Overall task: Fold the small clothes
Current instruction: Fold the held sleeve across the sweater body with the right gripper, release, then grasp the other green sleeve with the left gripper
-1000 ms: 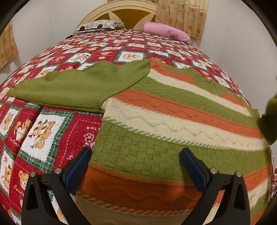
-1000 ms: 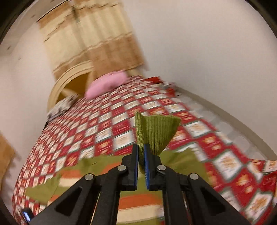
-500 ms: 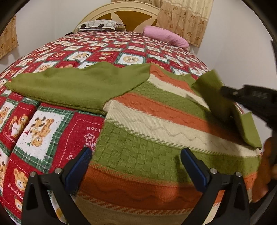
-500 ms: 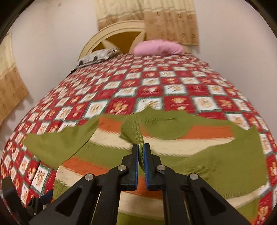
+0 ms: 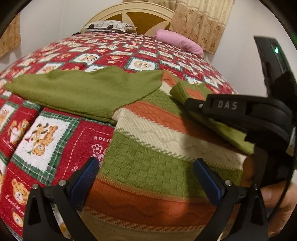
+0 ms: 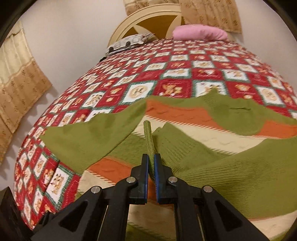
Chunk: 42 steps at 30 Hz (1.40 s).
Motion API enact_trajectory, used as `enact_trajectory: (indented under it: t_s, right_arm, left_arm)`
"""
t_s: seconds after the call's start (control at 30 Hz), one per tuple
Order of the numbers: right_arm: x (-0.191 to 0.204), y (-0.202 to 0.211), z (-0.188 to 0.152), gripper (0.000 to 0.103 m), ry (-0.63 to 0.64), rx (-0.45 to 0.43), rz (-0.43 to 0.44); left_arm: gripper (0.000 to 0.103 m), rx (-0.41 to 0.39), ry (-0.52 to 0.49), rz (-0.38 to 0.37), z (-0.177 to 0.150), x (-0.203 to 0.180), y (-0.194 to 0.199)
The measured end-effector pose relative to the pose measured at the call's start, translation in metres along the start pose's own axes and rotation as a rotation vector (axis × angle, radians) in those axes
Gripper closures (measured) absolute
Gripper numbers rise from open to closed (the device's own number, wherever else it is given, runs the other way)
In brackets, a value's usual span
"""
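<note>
A small knitted sweater (image 5: pixel 156 148) with green, orange and cream stripes lies flat on the bed. Its left green sleeve (image 5: pixel 83 92) spreads out to the side. My right gripper (image 6: pixel 151 159) is shut on the cuff of the right green sleeve (image 6: pixel 232 166), which is drawn across the sweater's body. From the left wrist view the right gripper (image 5: pixel 187 102) reaches in from the right with that sleeve (image 5: pixel 228 131) beneath it. My left gripper (image 5: pixel 146 176) hovers open over the sweater's lower hem, holding nothing.
A red patchwork quilt (image 5: pixel 46 137) with bear squares covers the bed. A pink pillow (image 6: pixel 200 32) and a grey patterned pillow (image 6: pixel 130 42) lie by the cream headboard (image 5: pixel 130 13). Curtains hang behind and at left. A person's hand (image 5: pixel 278 205) shows at lower right.
My right gripper swung down and leftward with the green sleeve, carrying it from beyond the sweater's right edge to over the striped body. The left gripper stayed open in place.
</note>
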State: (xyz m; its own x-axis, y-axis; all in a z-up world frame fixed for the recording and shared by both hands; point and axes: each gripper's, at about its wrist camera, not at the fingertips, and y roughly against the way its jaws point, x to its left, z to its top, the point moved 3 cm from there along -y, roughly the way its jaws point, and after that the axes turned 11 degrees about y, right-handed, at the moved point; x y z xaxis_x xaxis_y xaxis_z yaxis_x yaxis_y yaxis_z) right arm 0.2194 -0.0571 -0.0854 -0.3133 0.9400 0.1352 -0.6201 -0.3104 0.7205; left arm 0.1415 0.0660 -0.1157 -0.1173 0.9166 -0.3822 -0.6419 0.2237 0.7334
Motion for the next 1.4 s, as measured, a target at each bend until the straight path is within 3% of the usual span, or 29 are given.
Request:
enact_trajectory:
  t_s: [0.17,0.23,0.3,0.4,0.47,0.57,0.67,0.8,0.87,0.9,0.93,1.07,1.17,1.2,1.27,1.33,1.4]
  right_arm:
    - [0.005,-0.019,-0.003,0.094,-0.026,0.069,0.215]
    - [0.008,-0.021,-0.007,0.094,-0.022,0.104,0.242]
    - [0.006,-0.011,-0.007,0.094,-0.036,0.084,0.26]
    - [-0.01,0.021,-0.004,0.082,-0.1,0.011,0.293]
    - [-0.029,0.051,-0.005,0.081,-0.114,-0.073,0.227]
    - [-0.069,0.09,-0.016,0.081,-0.121,-0.142,0.001]
    - [-0.113,0.113,-0.042,0.081,-0.14,-0.074,-0.251]
    - [-0.146,0.13,-0.088,0.081,-0.124,0.032,-0.413]
    - [-0.163,0.139,-0.111,0.081,-0.151,0.065,-0.464]
    - [-0.176,0.143,-0.123,0.096,-0.167,0.077,-0.484]
    - [-0.183,0.147,-0.128,0.103,-0.167,0.066,-0.487]
    - [-0.223,0.165,-0.14,0.103,-0.269,0.038,-0.517]
    - [-0.226,0.169,-0.137,0.103,-0.292,0.087,-0.672]
    - [-0.221,0.172,-0.136,0.103,-0.299,0.078,-0.681]
    - [-0.196,0.182,-0.129,0.103,-0.256,-0.027,-0.618]
    - [-0.167,0.181,-0.118,0.101,-0.181,-0.07,-0.591]
    - [-0.136,0.166,-0.106,0.101,-0.112,-0.081,-0.507]
  left_arm:
    - [0.0,-0.006,0.011,-0.014,0.001,0.001,0.001]
    - [0.0,-0.007,0.012,-0.015,0.001,0.001,0.001]
    - [0.0,-0.007,0.014,-0.016,0.001,0.001,0.0]
    - [0.0,-0.007,0.015,-0.018,0.001,0.001,0.001]
    - [0.0,-0.007,0.014,-0.016,0.001,0.001,0.0]
    - [0.0,-0.008,0.013,-0.015,0.001,0.002,0.001]
    - [0.0,-0.007,0.013,-0.015,0.001,0.002,0.0]
    - [0.0,-0.007,0.009,-0.009,0.001,0.002,0.0]
    - [0.0,-0.007,0.007,-0.008,0.001,0.003,0.0]
    - [0.0,-0.007,0.006,-0.006,0.001,0.003,0.0]
    - [0.0,-0.006,0.006,-0.005,0.001,0.003,0.0]
    - [0.0,-0.005,0.0,0.003,0.001,0.004,-0.001]
    - [0.0,-0.005,0.0,0.003,0.001,0.003,-0.001]
    - [0.0,-0.006,0.0,0.003,0.001,0.003,-0.001]
    - [0.0,-0.005,-0.002,0.007,0.001,0.003,-0.002]
    - [0.0,-0.005,-0.004,0.01,0.0,0.003,-0.002]
    - [0.0,-0.003,-0.008,0.015,0.0,0.003,-0.002]
